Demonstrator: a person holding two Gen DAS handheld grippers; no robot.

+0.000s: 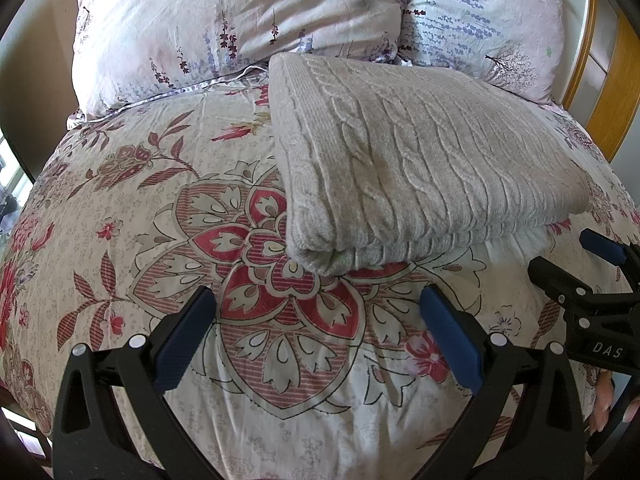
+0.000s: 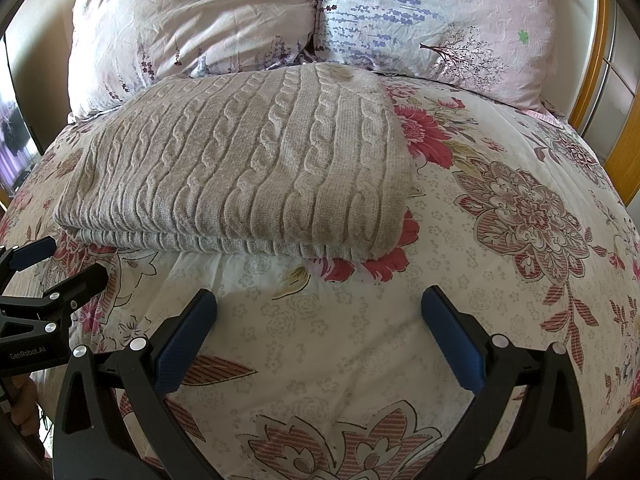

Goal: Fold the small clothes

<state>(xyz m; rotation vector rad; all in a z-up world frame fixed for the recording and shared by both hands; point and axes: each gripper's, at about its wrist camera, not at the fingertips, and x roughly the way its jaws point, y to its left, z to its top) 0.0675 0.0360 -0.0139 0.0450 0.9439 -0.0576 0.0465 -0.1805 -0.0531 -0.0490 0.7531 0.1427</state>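
A beige cable-knit sweater [image 1: 412,168] lies folded into a thick rectangle on the floral bedspread [image 1: 132,216]; it also shows in the right wrist view [image 2: 248,168]. My left gripper [image 1: 318,300] is open and empty, just in front of the sweater's near left corner. My right gripper [image 2: 318,300] is open and empty, a little short of the sweater's near right edge. Each gripper shows at the edge of the other's view: the right one [image 1: 572,256] and the left one [image 2: 60,260], both with jaws apart.
Two floral pillows [image 1: 240,24] [image 1: 484,16] lean at the head of the bed behind the sweater. A wooden headboard [image 1: 616,80] stands at the right. The bedspread [image 2: 500,208] stretches to the right of the sweater.
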